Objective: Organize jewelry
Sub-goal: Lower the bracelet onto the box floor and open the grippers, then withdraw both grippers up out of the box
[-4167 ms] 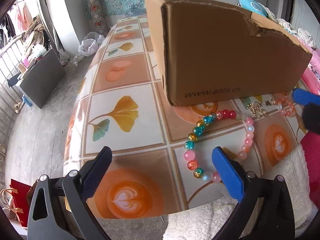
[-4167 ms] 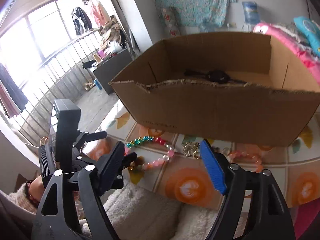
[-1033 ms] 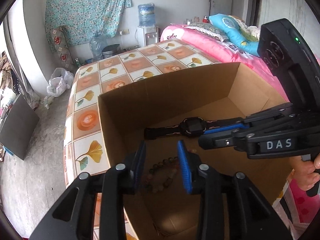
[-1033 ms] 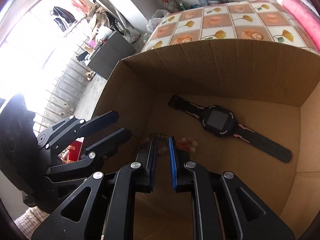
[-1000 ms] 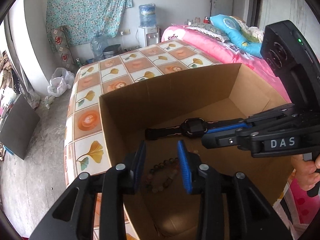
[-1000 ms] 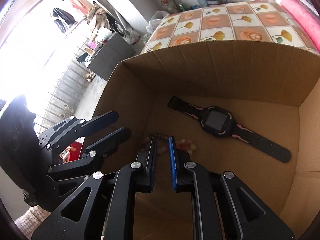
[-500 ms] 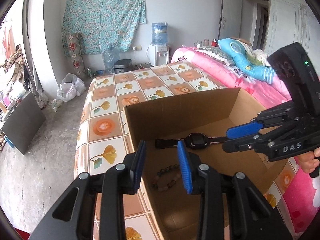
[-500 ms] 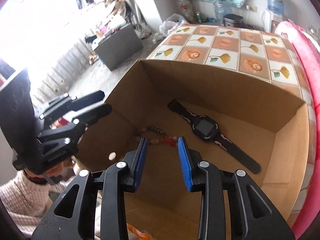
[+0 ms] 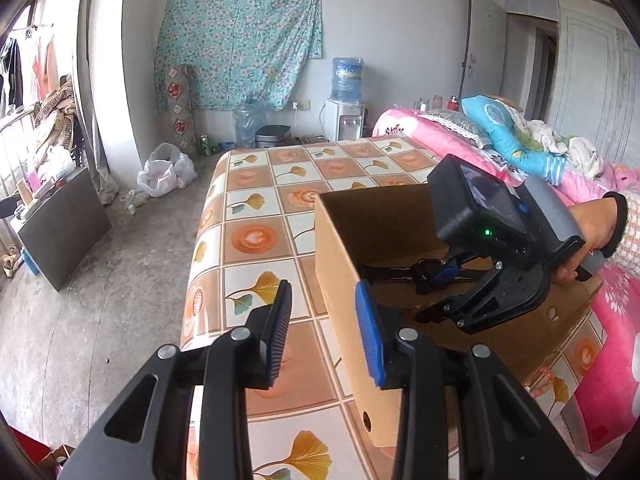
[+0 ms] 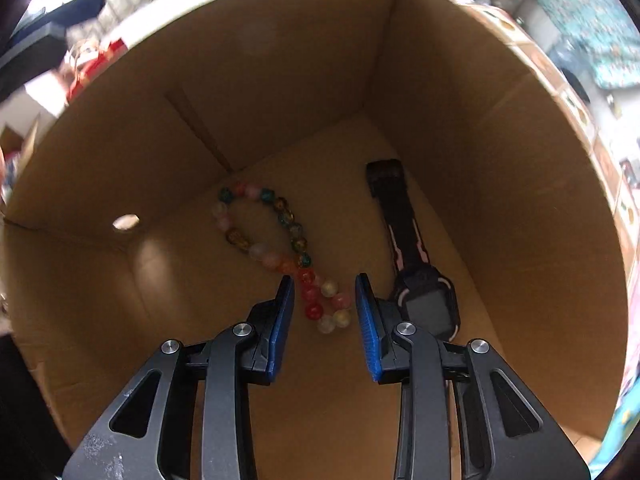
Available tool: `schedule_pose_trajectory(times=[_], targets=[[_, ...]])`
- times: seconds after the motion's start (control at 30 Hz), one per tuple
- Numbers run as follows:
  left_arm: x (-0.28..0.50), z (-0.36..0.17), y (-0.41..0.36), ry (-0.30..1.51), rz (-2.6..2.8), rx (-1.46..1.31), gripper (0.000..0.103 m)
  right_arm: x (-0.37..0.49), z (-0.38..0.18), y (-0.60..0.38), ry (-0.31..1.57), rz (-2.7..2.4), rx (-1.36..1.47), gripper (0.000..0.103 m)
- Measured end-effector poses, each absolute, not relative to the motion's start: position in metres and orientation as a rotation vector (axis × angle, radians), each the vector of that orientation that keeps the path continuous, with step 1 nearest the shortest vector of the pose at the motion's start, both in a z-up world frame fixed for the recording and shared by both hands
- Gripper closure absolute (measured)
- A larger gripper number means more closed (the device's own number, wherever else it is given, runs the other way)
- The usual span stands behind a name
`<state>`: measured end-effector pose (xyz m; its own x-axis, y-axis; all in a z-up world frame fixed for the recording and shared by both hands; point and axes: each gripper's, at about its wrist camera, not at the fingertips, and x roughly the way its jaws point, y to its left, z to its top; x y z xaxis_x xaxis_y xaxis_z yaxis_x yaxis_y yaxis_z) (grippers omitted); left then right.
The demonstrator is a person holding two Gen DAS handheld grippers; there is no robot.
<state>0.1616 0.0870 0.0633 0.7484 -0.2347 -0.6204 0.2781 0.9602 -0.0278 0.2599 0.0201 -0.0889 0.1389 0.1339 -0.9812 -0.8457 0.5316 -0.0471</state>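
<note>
A cardboard box (image 9: 340, 264) stands on the tiled table (image 9: 256, 240). On its floor lie a multicoloured beaded bracelet (image 10: 264, 248) and a black watch (image 10: 428, 300). My right gripper (image 10: 325, 280) points steeply down into the box. Its jaws are closing, with the bracelet's lower beads between the pads and untouched. The left wrist view shows the right gripper (image 9: 430, 292) reaching in over the watch (image 9: 400, 270), held by a hand. Outside the box's near left corner, my left gripper (image 9: 323, 286) is partly open and holds nothing.
A pink beaded piece (image 9: 538, 374) lies on the table by the box's right side. A pink bed (image 9: 560, 184) runs along the right. On the left are concrete floor, a dark cabinet (image 9: 60, 232) and a white plastic bag (image 9: 164, 168).
My left gripper has drawn back out of the box toward its left corner. The right gripper has rolled and dropped deeper into the box, its jaws wider than a second ago, now straddling the bracelet.
</note>
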Motion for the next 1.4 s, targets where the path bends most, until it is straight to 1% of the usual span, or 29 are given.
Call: schedule_pose_trajectory(times=[0.07,0.1,0.13,0.17,0.4,0.57,0.63,0.73,0.8,0.83,0.93,1.03,1.13,1.2,1.23,1.3,1.4], targets=[[0.163,0.061,0.088,0.671,-0.283,0.065,0.071,0.258,-0.092,0.019,1.232,0.819,-0.744,0.081],[0.163,0.061,0.09,0.671,-0.287,0.063,0.071,0.259,-0.092,0.019,1.229,0.827,-0.743,0.086],[0.163,0.06,0.09,0.67,-0.289,0.062,0.071,0.258,-0.091,0.018,1.227,0.825,-0.751,0.089],[0.163,0.059,0.09,0.669,-0.291,0.058,0.071,0.258,-0.09,0.016,1.231,0.83,-0.745,0.095],[0.166,0.056,0.089,0.674,-0.318,0.045,0.071,0.284,-0.066,-0.012,1.347,0.972,-0.371,0.095],[0.163,0.056,0.087,0.675,-0.322,0.048,0.071,0.313,-0.077,-0.018,1.392,0.873,-0.295,0.095],[0.164,0.056,0.087,0.676,-0.322,0.049,0.071,0.317,-0.08,-0.013,1.394,0.849,-0.282,0.092],[0.163,0.056,0.088,0.677,-0.318,0.051,0.071,0.323,-0.077,-0.012,1.38,0.821,-0.262,0.085],[0.161,0.057,0.088,0.677,-0.315,0.05,0.07,0.325,-0.068,-0.014,1.354,0.803,-0.249,0.074],[0.158,0.058,0.089,0.674,-0.313,0.049,0.069,0.327,-0.062,-0.016,1.34,0.796,-0.244,0.073],[0.152,0.061,0.091,0.664,-0.307,0.041,0.065,0.327,-0.035,-0.028,1.291,0.769,-0.213,0.072],[0.143,0.067,0.093,0.651,-0.323,0.019,0.063,0.314,0.007,-0.047,1.199,0.74,-0.175,0.072],[0.127,0.075,0.094,0.621,-0.364,-0.01,0.057,0.281,0.055,-0.072,1.068,0.717,-0.128,0.069],[0.112,0.077,0.093,0.598,-0.414,-0.03,0.049,0.246,0.084,-0.095,0.975,0.715,-0.08,0.066],[0.104,0.076,0.092,0.589,-0.442,-0.038,0.047,0.228,0.095,-0.107,0.932,0.71,-0.063,0.066],[0.087,0.072,0.087,0.582,-0.495,-0.043,0.04,0.192,0.109,-0.132,0.87,0.71,-0.01,0.066],[0.064,0.061,0.08,0.589,-0.552,-0.037,0.036,0.138,0.101,-0.156,0.837,0.706,0.098,0.065]])
